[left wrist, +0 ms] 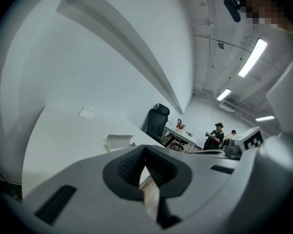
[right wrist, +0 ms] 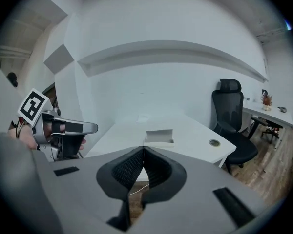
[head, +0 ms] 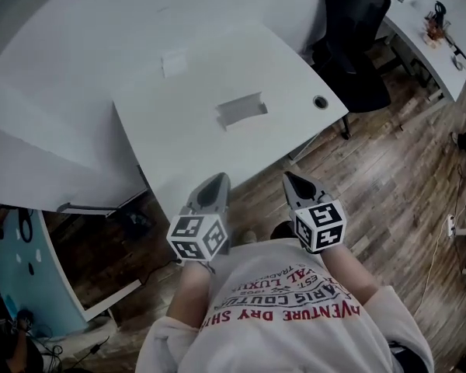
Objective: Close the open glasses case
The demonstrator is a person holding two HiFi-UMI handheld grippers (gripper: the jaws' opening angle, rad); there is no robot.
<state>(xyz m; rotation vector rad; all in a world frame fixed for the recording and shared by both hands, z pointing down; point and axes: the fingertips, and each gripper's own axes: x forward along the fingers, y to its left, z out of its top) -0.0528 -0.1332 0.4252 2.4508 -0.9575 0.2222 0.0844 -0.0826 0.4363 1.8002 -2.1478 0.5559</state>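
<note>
A white glasses case (head: 241,109) lies open in the middle of the white table (head: 179,142), its lid standing up. The same case (right wrist: 159,136) shows beyond my right jaws, and it (left wrist: 118,142) shows ahead of my left jaws. My left gripper (head: 215,183) is held near the table's front edge, shut and empty. My right gripper (head: 297,182) hangs just off the front edge over the floor, also shut with nothing in it. Both are well short of the case.
A small white card (head: 174,63) lies at the table's far side. A cable hole (head: 320,101) sits near the right corner. A black office chair (head: 353,33) stands to the right. Another desk (head: 431,41) runs at far right. Wooden floor (head: 388,185) lies below.
</note>
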